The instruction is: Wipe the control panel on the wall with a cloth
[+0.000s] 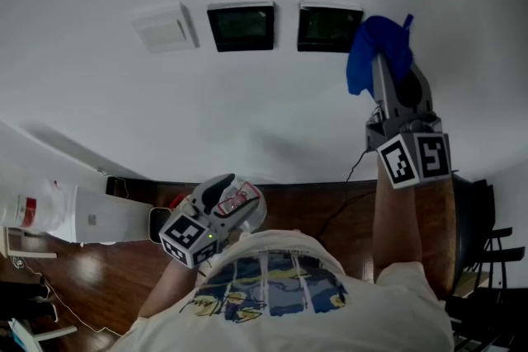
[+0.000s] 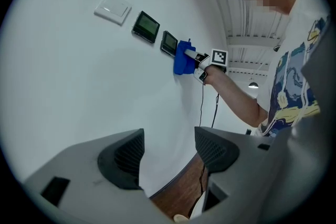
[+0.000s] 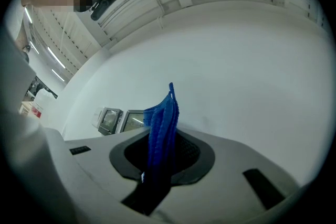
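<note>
One broad white plaster wall (image 1: pixel 264 119) carries everything. Its dark-screened square control panels (image 1: pixel 241 25), two side by side, sit near 12 o'clock in the head view, and a white rectangular switch plate (image 1: pixel 165 27) is at their 9 o'clock side. The bunched blue knitted cloth (image 1: pixel 378 53) sits at the 3 o'clock edge of the right-hand panel and covers its corner; whether it presses on the wall I cannot tell. The right gripper (image 3: pixel 160 155) has its jaws clamped tight on the cloth's lower part. The left gripper (image 2: pixel 168 157) hangs low at 7 o'clock, jaws spread with nothing between them.

To wipe well, I judge the cloth's free bulk should be laid flat on the screen, then swept toward 9 o'clock across both panels. Pressure should be light, so that fabric alone meets the glass and never the hard jaw tips.

The cloth's long axis runs along the right gripper's jaws. Its free end points past the tips toward the wall, at 12 o'clock in the right gripper view, with one small corner topmost.
</note>
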`<state>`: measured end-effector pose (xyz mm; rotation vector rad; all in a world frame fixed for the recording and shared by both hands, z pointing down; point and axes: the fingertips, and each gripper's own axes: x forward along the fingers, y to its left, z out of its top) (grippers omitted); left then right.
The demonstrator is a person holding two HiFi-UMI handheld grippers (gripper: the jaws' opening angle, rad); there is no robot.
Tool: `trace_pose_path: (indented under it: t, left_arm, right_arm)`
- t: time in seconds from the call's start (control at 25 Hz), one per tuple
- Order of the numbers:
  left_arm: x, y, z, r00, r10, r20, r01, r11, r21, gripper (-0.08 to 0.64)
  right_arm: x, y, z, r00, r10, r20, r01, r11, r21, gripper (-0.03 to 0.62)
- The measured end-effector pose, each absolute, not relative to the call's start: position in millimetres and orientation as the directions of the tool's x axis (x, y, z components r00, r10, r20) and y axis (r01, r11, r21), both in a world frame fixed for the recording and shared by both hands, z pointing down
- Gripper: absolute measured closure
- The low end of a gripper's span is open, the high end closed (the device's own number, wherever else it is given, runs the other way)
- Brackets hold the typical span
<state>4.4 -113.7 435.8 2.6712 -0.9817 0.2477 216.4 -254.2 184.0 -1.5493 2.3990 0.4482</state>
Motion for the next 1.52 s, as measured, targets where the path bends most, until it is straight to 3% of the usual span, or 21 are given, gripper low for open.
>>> trace_pose_path:
  t: [0.4, 1.0, 1.52]
  left_arm:
    - [-38.4, -99.1, 441.5, 0.732, -0.632, 0.252, -0.679, -0.706, 0.203, 0.279]
    - [-106.7, -79.7, 451.9, 0.723, -0.644, 0.251, -0.688, -0.704, 0.176, 0.279]
    - [-111.1, -75.1, 458.0, 0.747, -0.617, 0.245, -0.661, -0.727, 0.184, 0.279]
  right_arm:
    - [146.7, -206.8, 179.8, -0.509, -0.77, -0.385, -0.858, 0.491, 0.154, 0.495]
    - [-0.1, -239.1, 182.2, -0.603, -0.701, -0.38, -0.791, 0.589, 0.168, 0.495]
    - [20.6, -254.4, 173.9, -0.525, -0.759, -0.384, -0.848, 0.501, 0.169, 0.495]
